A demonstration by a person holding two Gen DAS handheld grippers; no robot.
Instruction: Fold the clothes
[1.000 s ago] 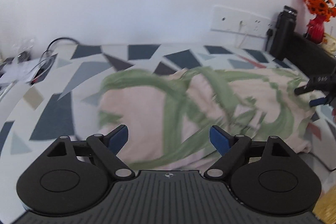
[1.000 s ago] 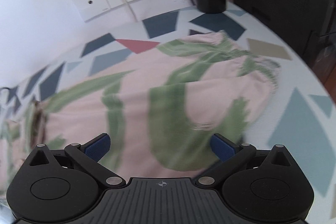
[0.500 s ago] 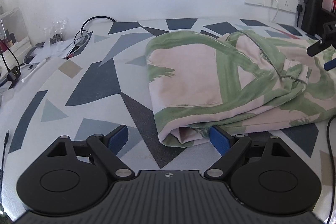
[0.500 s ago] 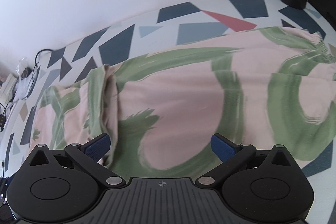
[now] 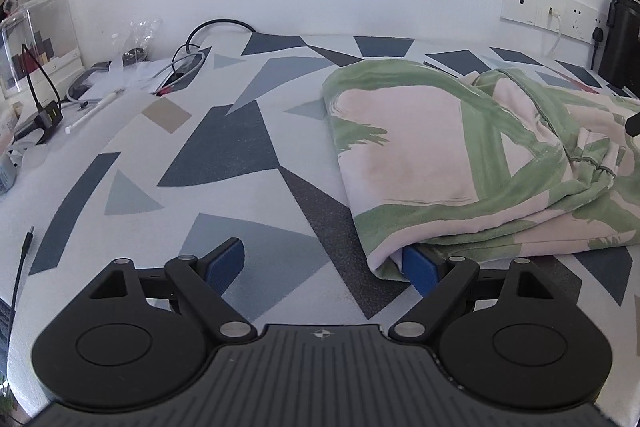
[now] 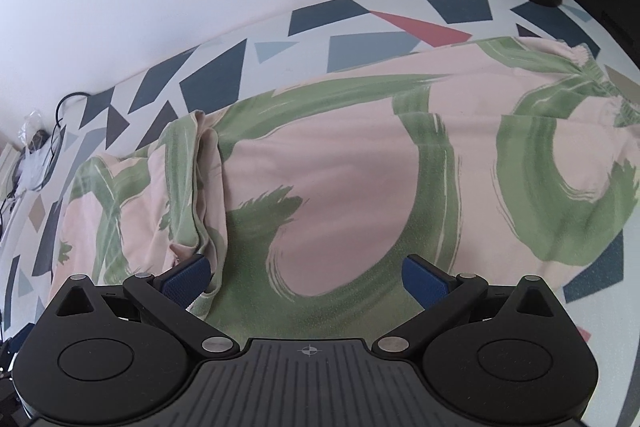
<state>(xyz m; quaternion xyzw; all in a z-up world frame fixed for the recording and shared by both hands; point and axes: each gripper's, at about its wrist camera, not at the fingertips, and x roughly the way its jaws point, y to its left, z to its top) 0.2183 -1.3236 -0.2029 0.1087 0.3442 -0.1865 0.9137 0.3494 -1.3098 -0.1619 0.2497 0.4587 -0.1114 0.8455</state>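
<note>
Both jaws wide, nothing held. Left gripper (image 5: 324, 265) is offset from garment (image 5: 460, 155) corner; right gripper (image 6: 306, 277) is over it. Single-layer grab risked.

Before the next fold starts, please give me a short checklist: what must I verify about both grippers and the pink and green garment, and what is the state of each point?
1. Left gripper open: ok, jaws wide, nothing clamped.
2. Left gripper at the garment edge: ok, one blue pad sits at the near folded corner; touching or not, cannot tell.
3. Right gripper open: ok, jaws wide above the cloth.
4. Garment lies flat: not ok, a bunched ridge runs across it.
5. Tablecloth beside the garment free for folding: ok, bare where visible.
6. Cables and clutter away from the garment: ok, they lie at the far corner.
</note>
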